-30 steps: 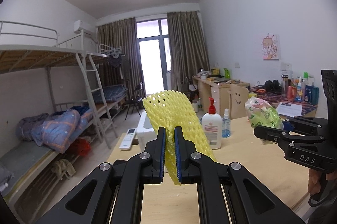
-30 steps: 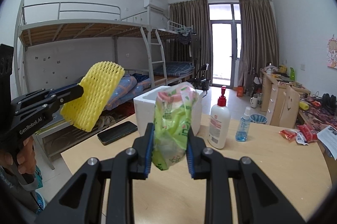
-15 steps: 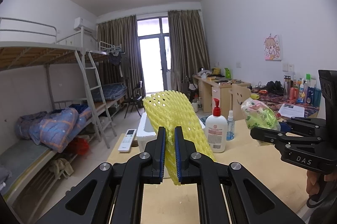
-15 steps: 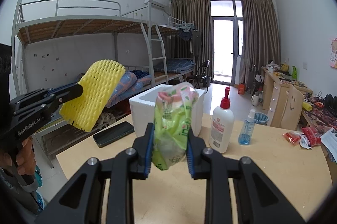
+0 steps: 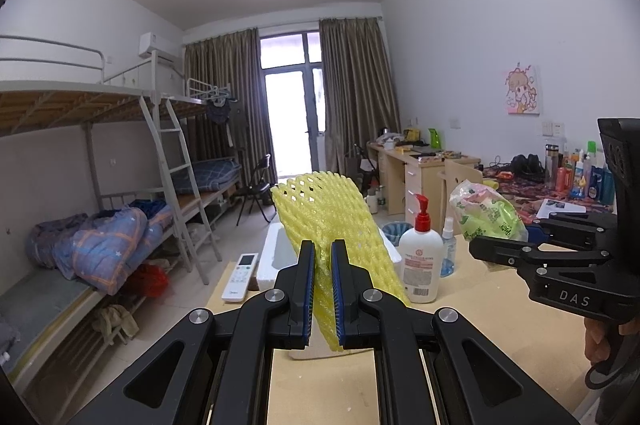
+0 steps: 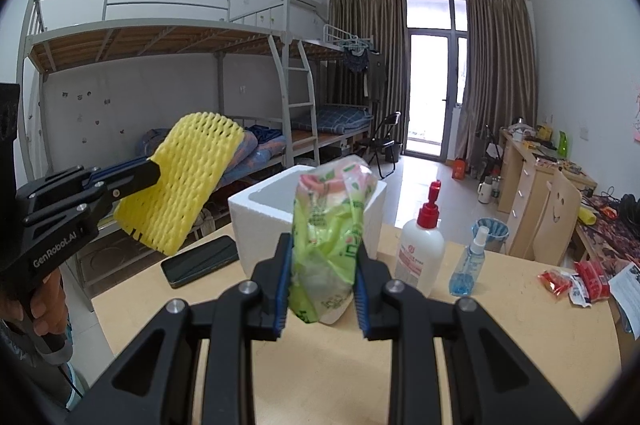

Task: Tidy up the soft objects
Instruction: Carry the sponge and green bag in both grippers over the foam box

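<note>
My left gripper (image 5: 321, 289) is shut on a yellow foam net sleeve (image 5: 332, 225), held upright above the wooden table (image 5: 480, 345). From the right wrist view the same yellow foam net sleeve (image 6: 188, 181) hangs at the left in the left gripper (image 6: 154, 171). My right gripper (image 6: 322, 287) is shut on a green plastic tissue pack (image 6: 328, 237), also seen as the green tissue pack (image 5: 486, 215) at the right in the right gripper (image 5: 476, 249). A white foam box (image 6: 272, 221) stands open-topped on the table just behind both held items.
A white pump bottle (image 6: 420, 249) and a small blue spray bottle (image 6: 470, 265) stand right of the box. A black phone (image 6: 200, 261) and a white remote (image 5: 240, 277) lie near the table's left edge. Red snack packets (image 6: 572, 281) lie far right. Bunk beds (image 6: 160, 65) stand left.
Both grippers have drifted slightly closer to the foam box and bottles, each keeping its hold. The table items have not moved.
</note>
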